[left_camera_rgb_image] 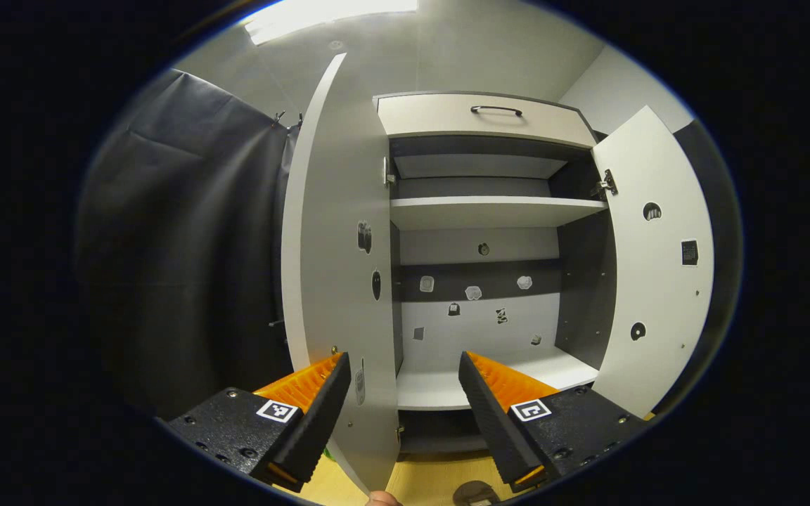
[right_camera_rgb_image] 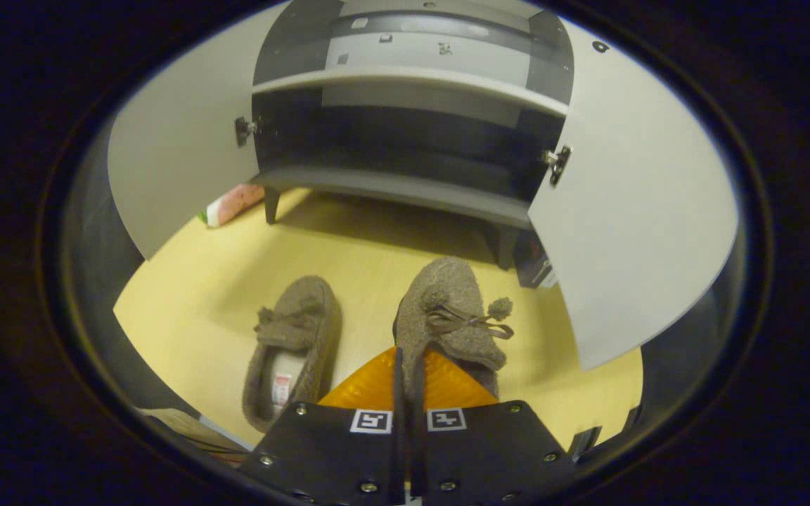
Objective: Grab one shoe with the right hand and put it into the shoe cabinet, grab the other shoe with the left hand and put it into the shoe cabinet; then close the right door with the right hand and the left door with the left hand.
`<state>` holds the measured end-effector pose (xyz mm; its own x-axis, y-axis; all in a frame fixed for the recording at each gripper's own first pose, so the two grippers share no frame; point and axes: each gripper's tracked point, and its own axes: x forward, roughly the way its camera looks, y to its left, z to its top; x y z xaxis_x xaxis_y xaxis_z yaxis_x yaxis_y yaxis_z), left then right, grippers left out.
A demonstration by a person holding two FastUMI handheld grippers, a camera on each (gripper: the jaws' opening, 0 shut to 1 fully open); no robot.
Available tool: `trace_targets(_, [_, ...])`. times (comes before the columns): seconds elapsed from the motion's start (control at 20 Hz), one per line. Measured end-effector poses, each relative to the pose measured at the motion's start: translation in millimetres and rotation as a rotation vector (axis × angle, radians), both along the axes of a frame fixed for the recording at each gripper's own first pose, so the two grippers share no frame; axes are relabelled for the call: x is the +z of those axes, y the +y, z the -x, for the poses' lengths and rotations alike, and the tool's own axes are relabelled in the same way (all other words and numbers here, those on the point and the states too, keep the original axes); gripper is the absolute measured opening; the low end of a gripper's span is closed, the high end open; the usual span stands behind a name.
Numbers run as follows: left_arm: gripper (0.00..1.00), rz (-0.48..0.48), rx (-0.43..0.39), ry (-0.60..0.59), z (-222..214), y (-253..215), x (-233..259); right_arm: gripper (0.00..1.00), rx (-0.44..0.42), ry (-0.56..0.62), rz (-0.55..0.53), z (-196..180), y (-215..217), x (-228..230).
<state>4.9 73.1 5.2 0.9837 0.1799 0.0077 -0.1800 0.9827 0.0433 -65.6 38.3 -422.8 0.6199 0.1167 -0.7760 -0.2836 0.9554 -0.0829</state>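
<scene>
Right claw pinches right shoe; left claw spread.

- Two shoes: one shoe on the floor in front of the cabinet, the other shoe beside it.
- Two cabinet doors: left door, right door.
- One drawer atop the cabinet.
- Two tools: left tool, right tool.

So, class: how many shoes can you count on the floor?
2. One shoe lies on the floor to the left; the other shoe sits beside it, its side pinched in the right gripper. None on the shelves shown.
</scene>
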Motion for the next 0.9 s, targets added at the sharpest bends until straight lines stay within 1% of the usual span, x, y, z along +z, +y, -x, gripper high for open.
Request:
trace_targets(0.15, [0.94,0.002,-0.001,-0.002,-1,-1,0,0.04,-0.003,-0.119,-0.052,-33,10,62])
trace_targets(0.3, [0.94,0.002,0.000,-0.002,-2,-1,0,0.04,-0.021,-0.236,-0.105,-74,20,124])
trace_targets(0.5, [0.94,0.002,0.000,-0.005,-5,-1,1,0.04,-0.043,-0.362,-0.164,-126,33,193])
trace_targets(0.55, [0.94,0.002,0.000,-0.004,-5,-1,0,0.04,-0.048,-0.390,-0.180,-144,37,206])
trace_targets(0.65, [0.94,0.002,0.002,-0.005,-5,-1,0,0.04,-0.045,-0.438,-0.171,-179,38,224])
trace_targets(0.9, [0.94,0.001,0.015,-0.007,-6,0,0,0.04,-0.056,-0.508,-0.138,-265,43,241])
